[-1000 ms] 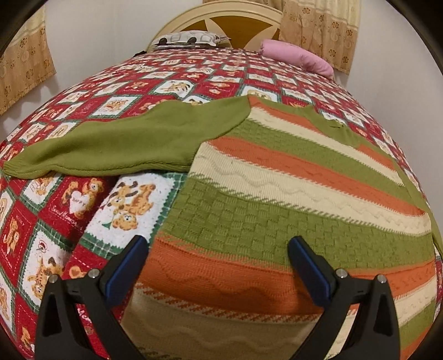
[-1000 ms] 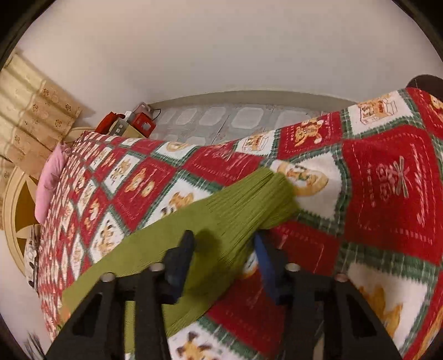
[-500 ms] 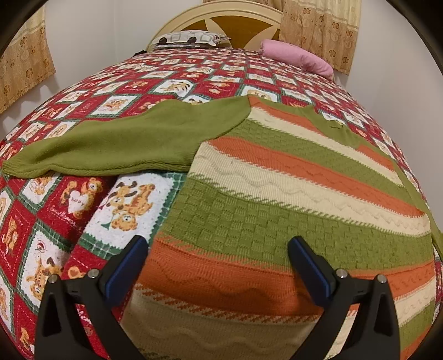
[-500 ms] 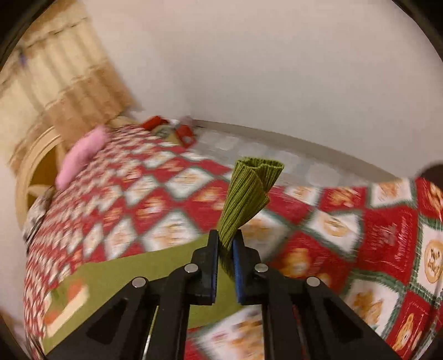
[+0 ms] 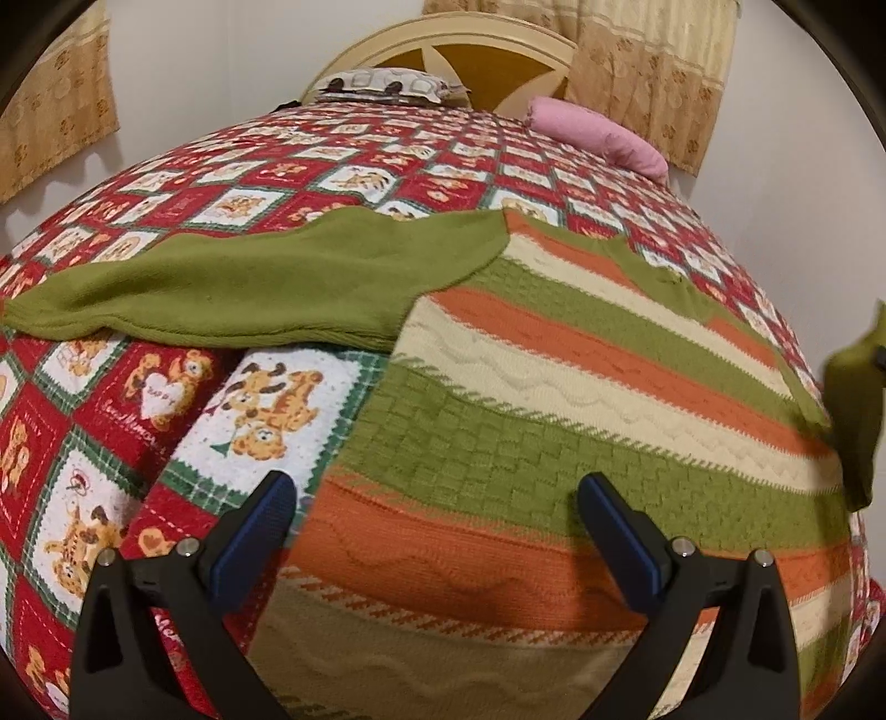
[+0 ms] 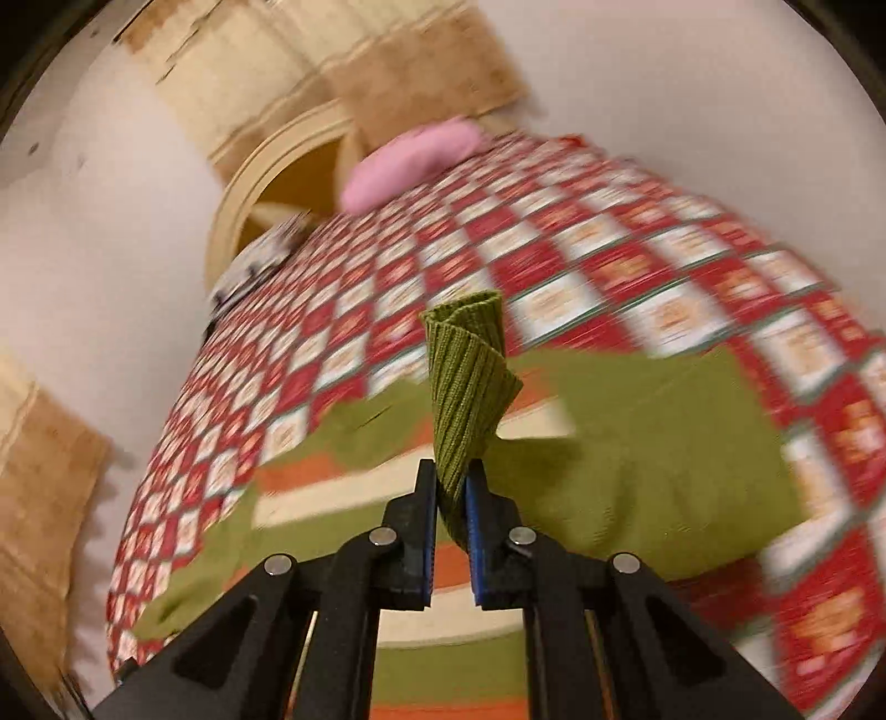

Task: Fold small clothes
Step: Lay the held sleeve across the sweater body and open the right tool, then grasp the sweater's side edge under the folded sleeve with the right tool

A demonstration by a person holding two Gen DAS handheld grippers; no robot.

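Note:
A striped knit sweater [image 5: 554, 387] in green, orange and cream lies flat on the bed. Its plain green left sleeve [image 5: 249, 288] lies stretched out to the left. My left gripper [image 5: 437, 515] is open, low over the sweater's hem. My right gripper [image 6: 449, 487] is shut on the ribbed green cuff [image 6: 470, 376] of the right sleeve and holds it lifted above the sweater body [image 6: 343, 509]. The raised sleeve [image 5: 855, 399] shows at the right edge of the left wrist view.
The bed has a red, white and green patchwork quilt [image 5: 111, 443] with bear pictures. A pink pillow [image 5: 598, 135] and a patterned pillow [image 5: 382, 83] lie by the round headboard [image 5: 459, 50]. Walls and curtains [image 5: 648, 66] surround the bed.
My right gripper closed on the right sleeve cuff, lifted it off the quilt and swung it over towards the sweater body. My left gripper stayed still and open.

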